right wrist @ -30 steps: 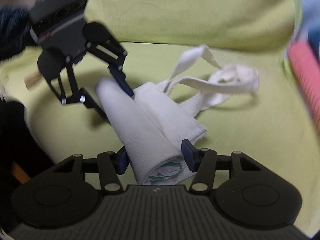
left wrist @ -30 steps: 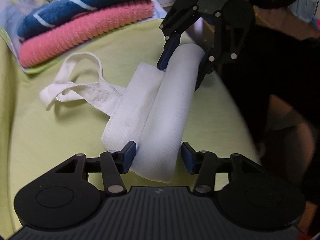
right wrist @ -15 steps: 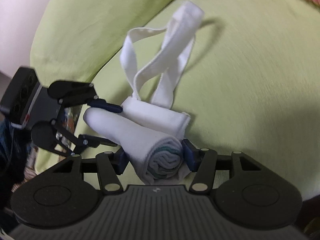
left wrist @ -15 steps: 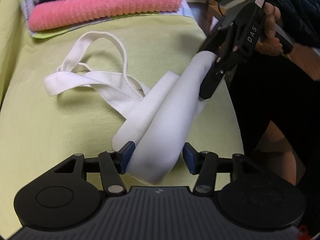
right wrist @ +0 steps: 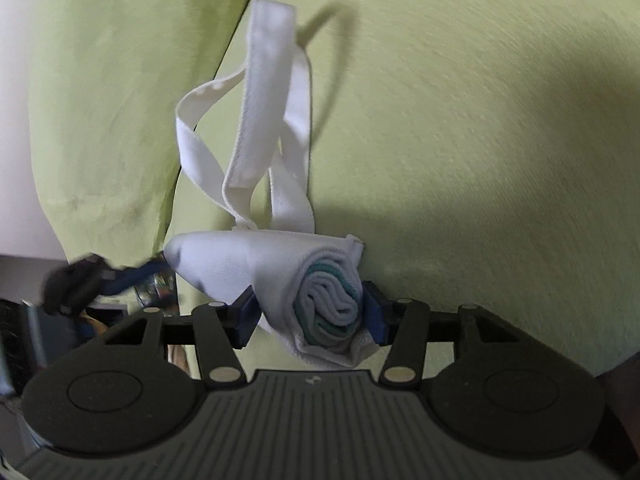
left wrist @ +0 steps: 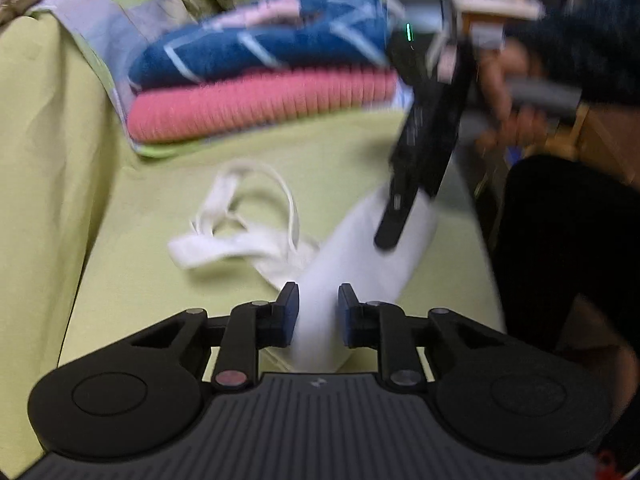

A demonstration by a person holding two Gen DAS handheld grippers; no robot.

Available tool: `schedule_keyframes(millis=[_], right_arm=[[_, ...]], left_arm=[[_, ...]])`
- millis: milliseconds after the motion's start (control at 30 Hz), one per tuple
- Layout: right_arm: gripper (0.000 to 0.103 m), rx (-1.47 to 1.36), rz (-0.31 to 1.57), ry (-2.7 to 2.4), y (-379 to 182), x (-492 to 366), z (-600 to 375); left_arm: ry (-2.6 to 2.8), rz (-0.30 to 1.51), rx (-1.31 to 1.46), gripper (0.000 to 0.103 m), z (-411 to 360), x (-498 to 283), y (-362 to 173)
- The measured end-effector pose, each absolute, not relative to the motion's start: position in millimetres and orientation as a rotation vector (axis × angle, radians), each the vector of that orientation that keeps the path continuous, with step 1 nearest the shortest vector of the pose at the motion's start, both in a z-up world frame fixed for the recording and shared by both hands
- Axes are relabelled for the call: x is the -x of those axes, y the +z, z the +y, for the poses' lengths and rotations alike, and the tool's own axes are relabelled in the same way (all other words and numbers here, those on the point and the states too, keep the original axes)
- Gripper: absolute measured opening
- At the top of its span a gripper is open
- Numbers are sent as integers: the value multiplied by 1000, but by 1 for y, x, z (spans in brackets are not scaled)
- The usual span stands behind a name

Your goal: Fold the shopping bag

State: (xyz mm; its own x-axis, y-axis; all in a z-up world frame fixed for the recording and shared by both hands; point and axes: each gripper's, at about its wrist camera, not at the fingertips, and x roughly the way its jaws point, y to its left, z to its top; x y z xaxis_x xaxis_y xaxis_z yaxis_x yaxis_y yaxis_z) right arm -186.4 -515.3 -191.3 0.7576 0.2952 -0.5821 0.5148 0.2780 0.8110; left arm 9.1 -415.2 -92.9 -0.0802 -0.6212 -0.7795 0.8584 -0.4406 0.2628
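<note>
While the rolled white shopping bag [left wrist: 352, 252] hangs above the green sofa cushion [left wrist: 160, 216], the left gripper [left wrist: 318, 312] has its jaws clamped on one end and the right gripper [right wrist: 310, 312] grips the spiralled other end. Its handles [right wrist: 272, 128] trail loose onto the cushion. Folded pink and blue towels [left wrist: 260, 80] are stacked behind.

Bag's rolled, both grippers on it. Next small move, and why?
Probably lower the roll onto the green cushion. The left gripper and right gripper each clamp one end, and the handles trail loose, so they likely still need tucking in.
</note>
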Motion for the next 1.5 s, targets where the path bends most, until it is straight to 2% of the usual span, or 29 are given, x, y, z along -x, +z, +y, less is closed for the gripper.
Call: schedule_keyframes(millis=[367,433,500,533,567,600,633,700,833,1033,1133,1233,1367,1500], right_arm=[[48,-1336,695,-271,-196,176,-518],[52,-1221,699,-334,-180,175,-509],[70,-1008,719,-455,-154,175,-496],[71,-874,727,-525,-141,173,-486],[64,-740,720,-570,-129,172,-475],[49,-607,698,-618,-118,172,-463],[42,-477,679,-660,-110,169,-448],[22,-279,656,-662,-106,161,-421],[16,-95,611,-571,-117,144,-384],[16,-141,664,-548,-136,129,-387],[16,-127,665,-546,-134,125,-382],[16,-147,645,-545,-137,125,-380],[16,-126,630,-551,-142,120,-375],[16,-126,620,-552,-144,120,-376]], left_arm=[[-1683,452,-987,25,-450,-22,-115],[-1682,460,-990,25,-453,-22,-116],[-1678,466,-988,25,-455,-21,-117],[-1677,469,-985,25,-456,-21,-117],[-1675,469,-982,25,-455,-21,-117],[-1673,467,-981,25,-455,-20,-118],[-1671,464,-980,25,-455,-20,-118],[-1669,456,-980,25,-454,-19,-119],[-1673,456,-979,25,-453,-20,-119],[-1686,450,-1007,25,-456,-18,-118],[-1703,494,-1005,35,-455,-31,-102],[-1672,528,-931,35,-459,-60,-77],[-1593,558,-913,34,-486,-95,-51],[-1559,599,-1038,35,-533,-98,-52]])
